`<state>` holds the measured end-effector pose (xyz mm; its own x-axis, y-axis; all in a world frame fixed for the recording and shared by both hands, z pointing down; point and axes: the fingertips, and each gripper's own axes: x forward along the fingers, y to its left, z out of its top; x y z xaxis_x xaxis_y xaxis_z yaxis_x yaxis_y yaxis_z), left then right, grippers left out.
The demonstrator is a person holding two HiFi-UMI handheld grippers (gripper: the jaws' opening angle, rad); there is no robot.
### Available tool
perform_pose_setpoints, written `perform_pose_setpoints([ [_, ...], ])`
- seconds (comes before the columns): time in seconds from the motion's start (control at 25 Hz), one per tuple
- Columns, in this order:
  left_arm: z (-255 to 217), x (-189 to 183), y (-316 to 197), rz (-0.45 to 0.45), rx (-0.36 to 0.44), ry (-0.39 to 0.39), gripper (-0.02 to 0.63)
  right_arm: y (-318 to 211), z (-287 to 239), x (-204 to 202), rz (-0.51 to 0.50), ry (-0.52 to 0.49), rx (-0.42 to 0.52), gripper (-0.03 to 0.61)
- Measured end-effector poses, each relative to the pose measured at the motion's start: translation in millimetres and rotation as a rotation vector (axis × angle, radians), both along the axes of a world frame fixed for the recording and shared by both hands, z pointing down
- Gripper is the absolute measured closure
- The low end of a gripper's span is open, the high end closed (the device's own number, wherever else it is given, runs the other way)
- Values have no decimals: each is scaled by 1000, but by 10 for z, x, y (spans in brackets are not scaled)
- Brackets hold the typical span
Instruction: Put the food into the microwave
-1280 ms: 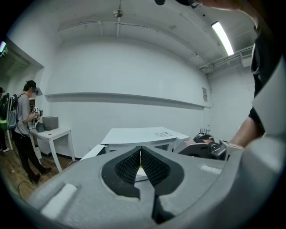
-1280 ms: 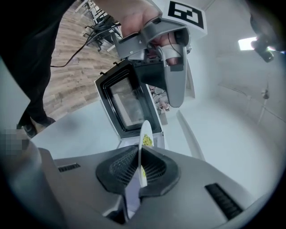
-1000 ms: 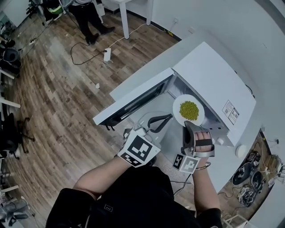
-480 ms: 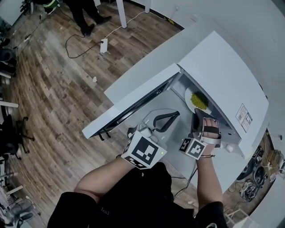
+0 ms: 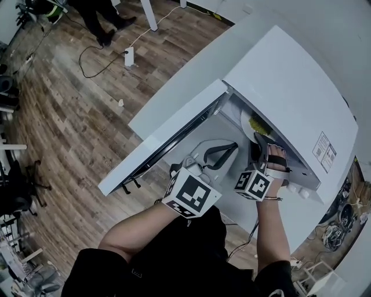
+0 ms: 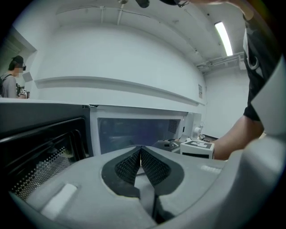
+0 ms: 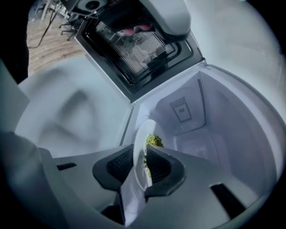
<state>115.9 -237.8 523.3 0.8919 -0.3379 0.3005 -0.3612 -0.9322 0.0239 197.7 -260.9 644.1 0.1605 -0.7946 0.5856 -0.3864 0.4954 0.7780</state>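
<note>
A white plate (image 7: 139, 147) of green food (image 7: 153, 140) sits inside the open cavity (image 7: 196, 129) of the white microwave (image 5: 290, 87). In the head view the plate (image 5: 250, 123) is half hidden under the microwave's top. My right gripper (image 7: 142, 163) reaches into the cavity with the plate's near rim between its pads. Its jaws are opening, and the pads no longer look pressed on the rim. My left gripper (image 5: 223, 152) hovers in front of the opening beside the right gripper (image 5: 259, 145), shut with nothing between its pads (image 6: 141, 154).
The microwave door (image 5: 168, 133) is swung wide open to the left, its mesh window (image 7: 134, 49) facing the cavity. A person (image 5: 93, 17) stands on the wooden floor at the far left, near cables and a table leg. Cluttered gear (image 5: 342, 223) lies at the right edge.
The right gripper has carried the plate forward and down from in front of the opening into the cavity. The left gripper has moved lower and closer to the opening.
</note>
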Motion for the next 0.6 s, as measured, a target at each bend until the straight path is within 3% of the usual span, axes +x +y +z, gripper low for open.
perform_pose_setpoints([
  [0.08, 7, 32, -1, 12, -3, -6, 603, 35, -3, -46, 2, -65, -30, 452],
  [0.24, -13, 88, -13, 26, -7, -7, 603, 95, 15, -90, -7, -132, -64, 445],
  [0.44, -19, 137, -7, 40, -19, -6, 603, 39, 36, 143, 127, -274, -83, 443],
  [0.6, -32, 158, -23, 43, -32, -2, 603, 82, -61, 85, 116, -267, -55, 400],
])
